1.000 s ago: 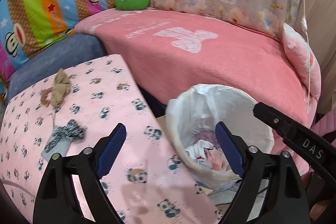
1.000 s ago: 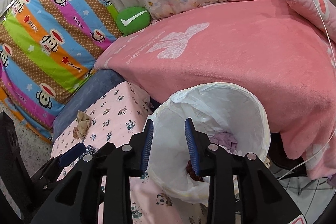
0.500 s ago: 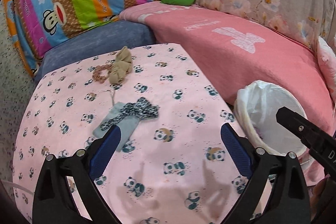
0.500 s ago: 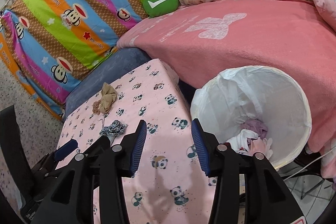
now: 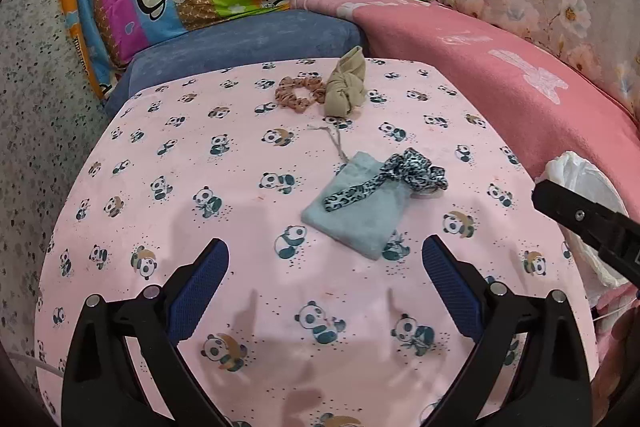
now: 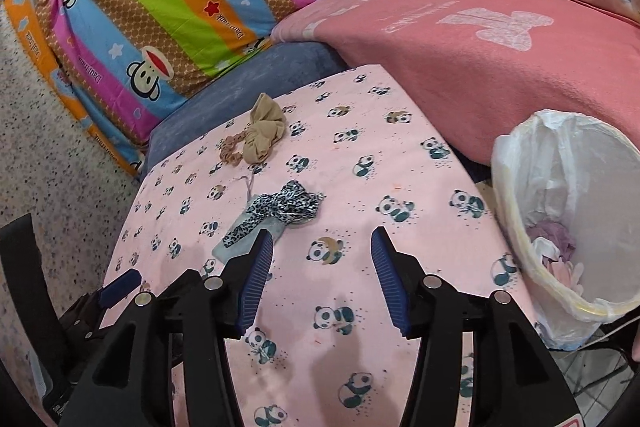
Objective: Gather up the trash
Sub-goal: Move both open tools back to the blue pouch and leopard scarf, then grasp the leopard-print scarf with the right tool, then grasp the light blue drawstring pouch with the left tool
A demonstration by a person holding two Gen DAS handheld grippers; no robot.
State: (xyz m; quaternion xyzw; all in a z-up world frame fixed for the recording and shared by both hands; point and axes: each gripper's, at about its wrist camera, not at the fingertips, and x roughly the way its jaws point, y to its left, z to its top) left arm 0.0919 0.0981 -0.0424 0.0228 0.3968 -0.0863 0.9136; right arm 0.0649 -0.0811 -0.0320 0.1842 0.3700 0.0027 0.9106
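My left gripper (image 5: 325, 279) wide and empty, right gripper (image 6: 322, 275) just opened partway, empty, both near the leopard-print scrunchie (image 5: 404, 173), white-lined bin (image 6: 568, 211) beside the bench (image 5: 200, 167)

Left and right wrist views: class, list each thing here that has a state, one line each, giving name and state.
Left gripper: open, empty.
Right gripper: jaws just opening, nothing between them.
White-lined trash bin: upright, open, some trash inside.
Pale blue cloth pouch: lying flat on the panda-print cover.
Leopard-print scrunchie: draped partly over the pouch.
Beige knotted stocking: bunched, beside the scrunchie below.
Pink-brown scrunchie: lying flat.
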